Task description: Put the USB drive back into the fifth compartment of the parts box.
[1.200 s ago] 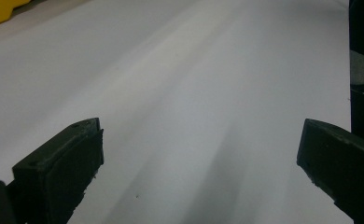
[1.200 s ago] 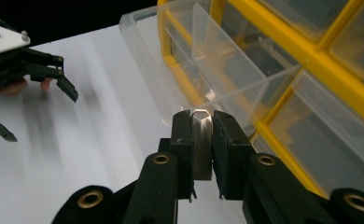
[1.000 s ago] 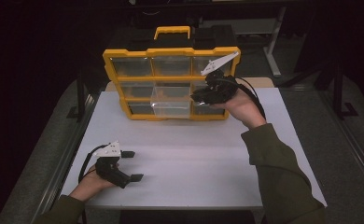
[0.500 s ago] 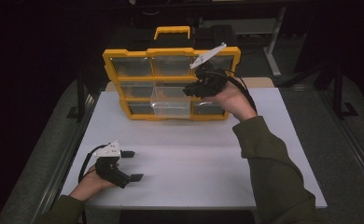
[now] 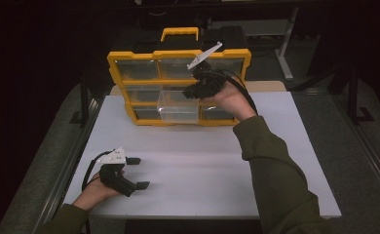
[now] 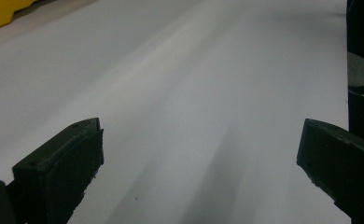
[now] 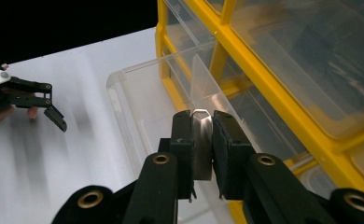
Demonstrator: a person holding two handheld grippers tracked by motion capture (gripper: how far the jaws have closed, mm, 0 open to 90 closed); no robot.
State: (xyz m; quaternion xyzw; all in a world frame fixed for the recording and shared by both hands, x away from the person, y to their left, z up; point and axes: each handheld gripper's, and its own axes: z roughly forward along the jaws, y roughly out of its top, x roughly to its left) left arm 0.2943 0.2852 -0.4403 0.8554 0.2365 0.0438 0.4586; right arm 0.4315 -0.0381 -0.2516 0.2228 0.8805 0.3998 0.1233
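A yellow organizer [image 5: 178, 53] with clear drawers stands upright at the back of the white table [image 5: 202, 161]. One clear drawer [image 5: 178, 109] in its middle is pulled out toward me. My right gripper [image 5: 192, 91] hovers just over that drawer's right end. In the right gripper view its jaws [image 7: 201, 121] are shut on a small silvery piece [image 7: 201, 140], held above the open drawer [image 7: 138, 107], beside its clear divider and the yellow frame [image 7: 283, 107]. My left gripper [image 5: 137, 172] rests at the front left of the table, open, with nothing between its jaws [image 6: 199, 154].
The organizer has a yellow carry handle [image 5: 180, 32] on top and several shut clear drawers around the open one. Dark floor and metal stand legs [image 5: 285, 58] lie beyond the table's edges. White table surface [image 6: 194, 70] stretches ahead of the left gripper.
My right gripper has moved left along the organizer's front, from its right side to above the pulled-out drawer, still shut on the silvery piece. The left gripper has stayed put.
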